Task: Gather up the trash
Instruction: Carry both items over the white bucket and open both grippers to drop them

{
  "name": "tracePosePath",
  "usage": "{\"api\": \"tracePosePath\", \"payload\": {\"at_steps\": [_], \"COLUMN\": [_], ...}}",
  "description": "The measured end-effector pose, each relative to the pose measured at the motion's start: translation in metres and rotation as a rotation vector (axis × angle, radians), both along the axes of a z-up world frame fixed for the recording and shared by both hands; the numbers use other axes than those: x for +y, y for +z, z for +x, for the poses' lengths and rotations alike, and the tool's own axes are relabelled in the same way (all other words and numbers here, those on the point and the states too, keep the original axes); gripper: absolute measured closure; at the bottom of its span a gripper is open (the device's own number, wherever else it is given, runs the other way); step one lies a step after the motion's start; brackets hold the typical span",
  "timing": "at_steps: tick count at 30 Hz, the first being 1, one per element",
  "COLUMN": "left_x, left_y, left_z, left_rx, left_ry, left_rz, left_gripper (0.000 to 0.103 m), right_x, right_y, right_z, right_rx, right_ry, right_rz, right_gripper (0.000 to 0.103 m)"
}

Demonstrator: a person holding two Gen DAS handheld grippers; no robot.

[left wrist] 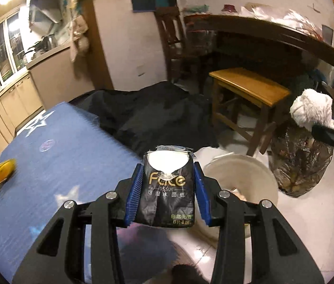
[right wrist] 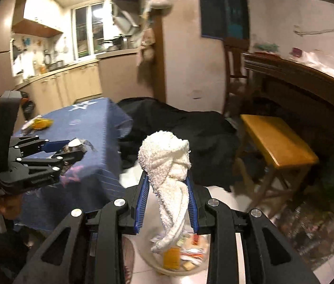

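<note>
My left gripper (left wrist: 169, 165) is shut on a black "Face" tissue packet (left wrist: 167, 189), held in the air beside the blue table (left wrist: 60, 153) and above the round beige trash bin (left wrist: 250, 177) on the floor. It also shows in the right wrist view (right wrist: 77, 148) at the left. My right gripper (right wrist: 167, 177) is shut on a crumpled white towel (right wrist: 167, 161), held directly over the bin (right wrist: 186, 258), which holds wrappers and scraps. The towel also shows in the left wrist view (left wrist: 311, 106) at the right. A yellow wrapper (left wrist: 3, 170) lies on the table's left side.
A black cloth heap (left wrist: 155, 113) lies on the floor behind the table. A wooden stool (left wrist: 250, 90) stands at the right, a clear plastic bag of rubbish (left wrist: 299, 161) in front of it. A dark wooden table (left wrist: 273, 33) and kitchen cabinets (left wrist: 13, 101) stand behind.
</note>
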State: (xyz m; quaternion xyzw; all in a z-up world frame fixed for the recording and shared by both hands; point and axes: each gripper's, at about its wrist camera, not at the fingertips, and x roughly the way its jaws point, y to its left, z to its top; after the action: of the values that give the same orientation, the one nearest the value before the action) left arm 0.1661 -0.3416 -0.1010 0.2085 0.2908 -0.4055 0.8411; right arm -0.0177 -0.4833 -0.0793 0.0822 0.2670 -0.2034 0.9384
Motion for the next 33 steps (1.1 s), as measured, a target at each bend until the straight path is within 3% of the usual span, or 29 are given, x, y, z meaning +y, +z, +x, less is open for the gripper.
{"api": "tracePosePath", "payload": {"at_steps": [10,33], "left_x": [-0.061,-0.099], "left_y": [-0.036,-0.103], "left_z": [-0.034,-0.046], "left_rx": [0.021,0.067], "left_ry": [0.053,0.077], "left_rz": [0.036,0.132], "left_gripper": [0.063,0.063], "right_x": [-0.042,-0.063], "right_y": [-0.044,-0.124], "right_z": [-0.032,0.012], "right_rx": [0.043,0.162], "right_ry": [-0.099,-0.077], "right_rz": [-0.005,0.070], "right_gripper": [0.072,0.072]}}
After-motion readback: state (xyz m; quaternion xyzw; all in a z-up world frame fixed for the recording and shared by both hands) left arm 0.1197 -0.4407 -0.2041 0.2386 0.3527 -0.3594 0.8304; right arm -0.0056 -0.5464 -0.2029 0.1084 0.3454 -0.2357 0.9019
